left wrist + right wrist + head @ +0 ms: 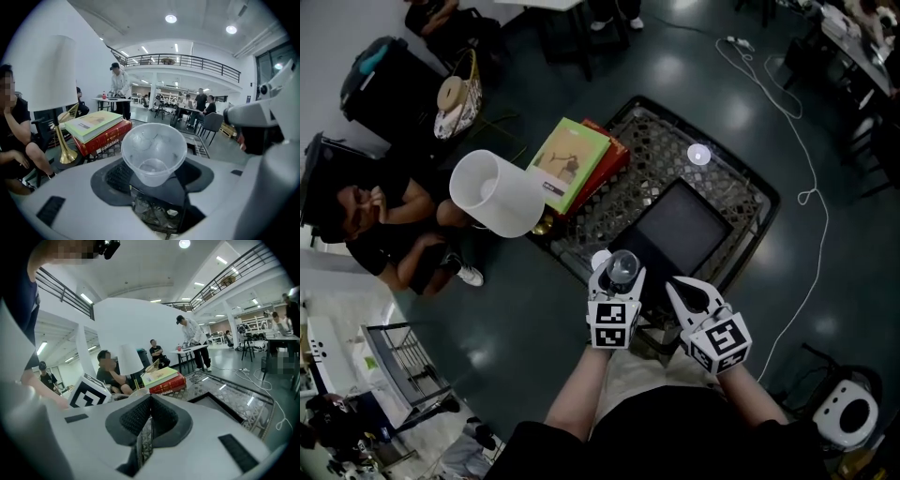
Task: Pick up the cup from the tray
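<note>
Two hand-held grippers over a low table, the left one grasping a clear plastic cup.

The left gripper (620, 274) has its jaws set wide around the cup (153, 152), pads pressed on its sides, the cup's mouth tipped back toward the gripper. It sits at the near left corner of the black tray (680, 225), which lies on a patterned table (727, 178); I cannot tell whether it clears the tray. The right gripper (150, 416) is just beside it, jaws clenched together on nothing. Stacked books (572, 159) and a white lampshade (495, 192) stand left of the tray.
</note>
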A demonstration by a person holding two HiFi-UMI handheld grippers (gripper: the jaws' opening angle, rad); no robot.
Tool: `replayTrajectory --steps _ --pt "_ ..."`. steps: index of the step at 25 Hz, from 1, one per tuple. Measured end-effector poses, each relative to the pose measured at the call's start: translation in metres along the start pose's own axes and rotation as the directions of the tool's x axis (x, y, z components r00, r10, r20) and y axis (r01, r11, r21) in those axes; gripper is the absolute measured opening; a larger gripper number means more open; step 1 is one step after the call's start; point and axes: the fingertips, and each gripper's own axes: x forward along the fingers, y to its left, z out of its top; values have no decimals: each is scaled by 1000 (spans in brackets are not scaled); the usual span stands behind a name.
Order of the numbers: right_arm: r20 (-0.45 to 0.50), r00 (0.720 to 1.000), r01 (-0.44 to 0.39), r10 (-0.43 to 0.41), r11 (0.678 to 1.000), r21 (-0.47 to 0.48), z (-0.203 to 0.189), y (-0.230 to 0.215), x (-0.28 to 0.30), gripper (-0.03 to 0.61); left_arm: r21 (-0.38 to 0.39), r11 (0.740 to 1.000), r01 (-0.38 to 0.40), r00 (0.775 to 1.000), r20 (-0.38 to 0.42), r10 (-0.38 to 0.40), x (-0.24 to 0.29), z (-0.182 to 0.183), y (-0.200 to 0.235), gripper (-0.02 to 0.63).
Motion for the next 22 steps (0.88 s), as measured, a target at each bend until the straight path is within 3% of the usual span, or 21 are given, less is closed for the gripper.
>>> replayTrajectory --steps 9,22 --pt "11 1000 1 -1 1000 -30 8 3 -3 14 -56 998 13 999 35 -11 -50 16 -5 281" --pt "20 1000 25 -23 995 -94 11 6 -18 12 -21 999 46 995 92 -43 -95 35 -21 281"
